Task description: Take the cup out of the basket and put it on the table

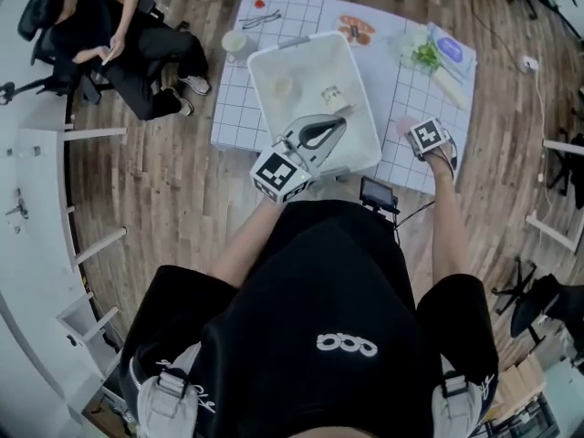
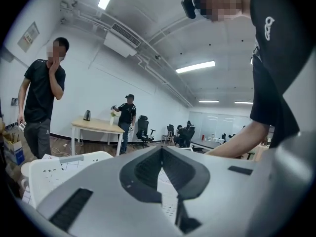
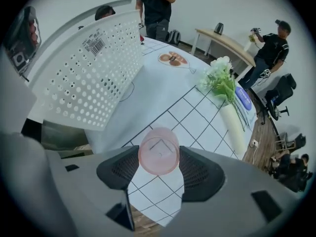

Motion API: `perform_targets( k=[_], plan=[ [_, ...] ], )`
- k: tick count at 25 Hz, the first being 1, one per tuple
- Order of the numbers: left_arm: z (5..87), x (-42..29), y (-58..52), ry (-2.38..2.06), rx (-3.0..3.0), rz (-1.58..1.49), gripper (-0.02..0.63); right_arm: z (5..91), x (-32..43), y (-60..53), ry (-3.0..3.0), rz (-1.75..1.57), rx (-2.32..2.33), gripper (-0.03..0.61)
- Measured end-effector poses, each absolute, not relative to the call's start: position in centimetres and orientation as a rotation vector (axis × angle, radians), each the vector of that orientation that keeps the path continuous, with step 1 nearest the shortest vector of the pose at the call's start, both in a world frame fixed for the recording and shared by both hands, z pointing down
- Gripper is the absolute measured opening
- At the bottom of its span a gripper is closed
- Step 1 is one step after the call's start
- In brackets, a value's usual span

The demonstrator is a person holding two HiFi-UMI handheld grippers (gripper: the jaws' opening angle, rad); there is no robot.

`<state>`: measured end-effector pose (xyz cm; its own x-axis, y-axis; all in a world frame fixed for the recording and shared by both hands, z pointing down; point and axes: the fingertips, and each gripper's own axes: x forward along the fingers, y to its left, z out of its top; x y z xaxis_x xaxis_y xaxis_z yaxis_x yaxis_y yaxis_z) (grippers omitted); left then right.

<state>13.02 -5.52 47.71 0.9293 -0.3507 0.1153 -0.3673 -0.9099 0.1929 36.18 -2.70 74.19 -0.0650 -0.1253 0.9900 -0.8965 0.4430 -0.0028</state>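
Now pink cup (image 3: pixel 159 153) is pinched in right tool (image 3: pixel 158 158), held outside basket (image 3: pixel 89 83), to its right, over tabletop (image 3: pixel 197 117); only lowering is judged left. Left tool (image 2: pixel 161 151) is pressed together, empty.

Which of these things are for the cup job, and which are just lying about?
For the job:
- pink cup, held in the right gripper
- white basket
- table with the checked cloth

Just lying about:
- flowers
- blue thing beside them
- left gripper, shut and empty
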Motion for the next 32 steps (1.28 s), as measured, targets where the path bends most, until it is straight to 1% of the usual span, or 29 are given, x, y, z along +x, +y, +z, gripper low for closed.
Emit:
perform_targets(
  k=[2,7,14,20,25,30,31,32],
  plan=[
    [48.1,12.8,-5.4,-0.563,2.860,0.114,0.006,74.5,38.8,-3.1,-1.407,0.739,0.946,0.261],
    [47.5,12.3,-6.6,-0.617,2.860,0.097,0.006,75.6,35.5,-4.2,-1.516,0.881,0.842,0.261],
    [47.2,13.1,-7.2,-0.637,2.875,0.095,0.006,75.7,35.5,-4.1,-1.541,0.882,0.858,0.262],
    [47.1,13.0,-7.6,-0.652,2.877,0.102,0.006,74.0,35.5,-3.3,-1.593,0.893,0.912,0.273],
    [46.7,12.4,-7.8,-0.680,2.886,0.090,0.006,69.0,35.9,-3.0,-1.674,0.840,1.041,0.273],
    [46.5,10.7,-8.5,-0.758,2.874,0.067,0.006,60.8,34.1,-4.3,-1.832,0.648,1.247,0.268],
    [46.5,10.3,-8.7,-0.776,2.871,0.064,0.006,58.7,33.3,-4.8,-1.878,0.594,1.296,0.257],
    [46.5,9.8,-8.8,-0.794,2.867,0.061,0.006,56.6,32.4,-5.3,-1.935,0.537,1.345,0.224]
  ],
)
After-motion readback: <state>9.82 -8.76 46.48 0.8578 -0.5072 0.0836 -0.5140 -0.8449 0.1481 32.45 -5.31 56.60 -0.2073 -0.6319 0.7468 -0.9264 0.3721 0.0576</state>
